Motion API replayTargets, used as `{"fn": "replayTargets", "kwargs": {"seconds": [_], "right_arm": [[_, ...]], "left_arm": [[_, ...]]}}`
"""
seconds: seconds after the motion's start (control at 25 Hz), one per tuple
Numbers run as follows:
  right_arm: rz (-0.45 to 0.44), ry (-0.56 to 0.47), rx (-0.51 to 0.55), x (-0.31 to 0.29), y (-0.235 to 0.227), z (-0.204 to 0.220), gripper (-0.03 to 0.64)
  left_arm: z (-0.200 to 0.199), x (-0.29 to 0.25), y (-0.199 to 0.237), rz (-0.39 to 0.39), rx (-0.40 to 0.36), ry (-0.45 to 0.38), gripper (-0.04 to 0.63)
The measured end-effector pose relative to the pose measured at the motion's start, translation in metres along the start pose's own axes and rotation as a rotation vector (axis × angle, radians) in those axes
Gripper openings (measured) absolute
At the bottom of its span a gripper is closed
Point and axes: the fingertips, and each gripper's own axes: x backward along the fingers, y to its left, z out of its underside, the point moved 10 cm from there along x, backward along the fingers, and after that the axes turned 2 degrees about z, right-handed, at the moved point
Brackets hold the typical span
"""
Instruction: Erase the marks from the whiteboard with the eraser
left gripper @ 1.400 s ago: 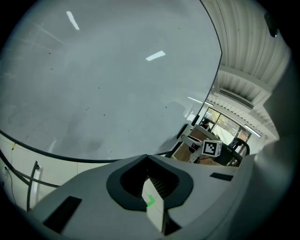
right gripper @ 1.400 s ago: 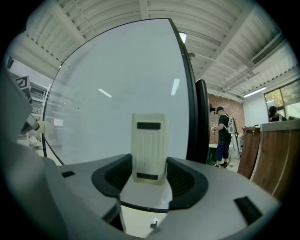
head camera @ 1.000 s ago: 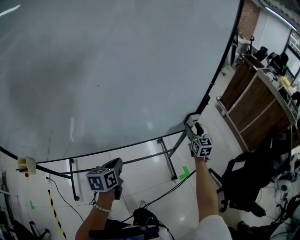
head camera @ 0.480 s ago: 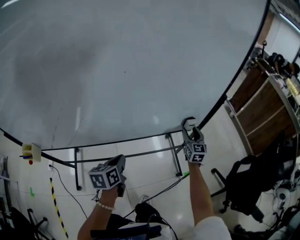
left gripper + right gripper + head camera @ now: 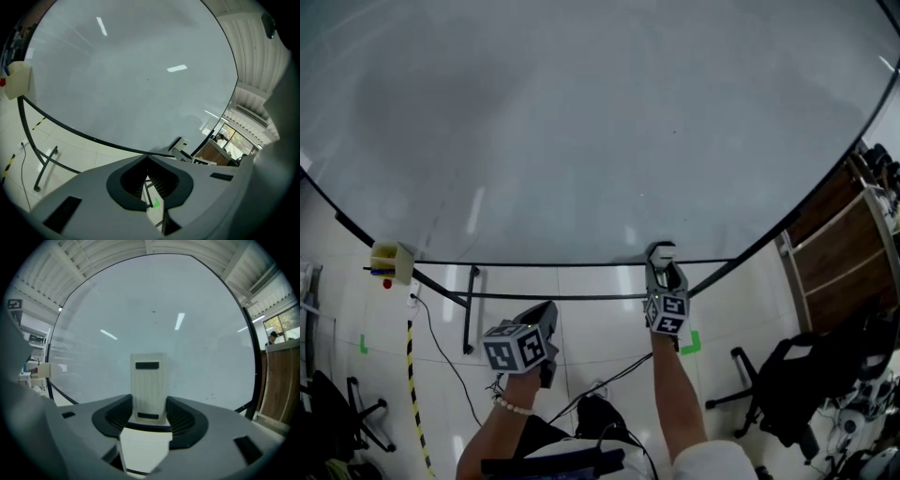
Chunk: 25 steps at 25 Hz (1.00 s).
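Two hand-held grippers: right (image 5: 662, 270) clamps eraser (image 5: 661, 251) at whiteboard (image 5: 581, 122) bottom edge; left (image 5: 149, 185) closed, empty.

Tiled floor beneath the whiteboard stand

A glossy white tiled floor (image 5: 581, 323) is seen, on which the black metal stand (image 5: 470, 309) of the whiteboard (image 5: 581, 141) is set. A black cable (image 5: 439, 345) is laid across the tiles in front of the stand's left leg, and a yellow-and-black striped strip (image 5: 414, 394) is stuck down just left of that cable. One green tape mark (image 5: 691, 343) is stuck near the stand's right end, and another (image 5: 363, 344) well to the stand's left. A black office chair (image 5: 787, 398) and a wooden counter (image 5: 839, 262) are stood to the stand's right.
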Motion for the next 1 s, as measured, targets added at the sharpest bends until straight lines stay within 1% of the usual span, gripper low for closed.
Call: {"fn": "replayTargets", "kwargs": {"seconds": [0.12,0.28,0.44,0.6,0.8,0.88,1.0], "right_arm": [[-0.027,-0.006,-0.016,-0.004,0.056,-0.003,0.249],[-0.085,-0.001,-0.005,-0.012,0.139,-0.005,0.249],[-0.118,0.015,-0.037,-0.021,0.224,-0.003,0.249],[-0.179,0.009,0.003,-0.030,0.319,-0.006,0.249],[-0.175,0.020,-0.021,-0.038,0.415,0.002,0.249],[-0.191,0.017,-0.010,-0.043,0.453,0.006,0.249],[-0.214,0.029,-0.024,-0.047,0.508,0.009,0.249]], "left_arm": [[-0.008,0.033,0.032,-0.017,0.020,-0.019,-0.012],[-0.018,0.077,0.077,-0.050,0.045,-0.044,-0.012],[-0.026,0.116,0.121,-0.078,0.082,-0.065,-0.012],[-0.038,0.154,0.165,-0.101,0.094,-0.092,-0.012],[-0.049,0.200,0.221,-0.123,0.096,-0.118,-0.012],[-0.051,0.216,0.244,-0.128,0.095,-0.120,-0.012],[-0.052,0.240,0.277,-0.136,0.104,-0.129,-0.012]]}}
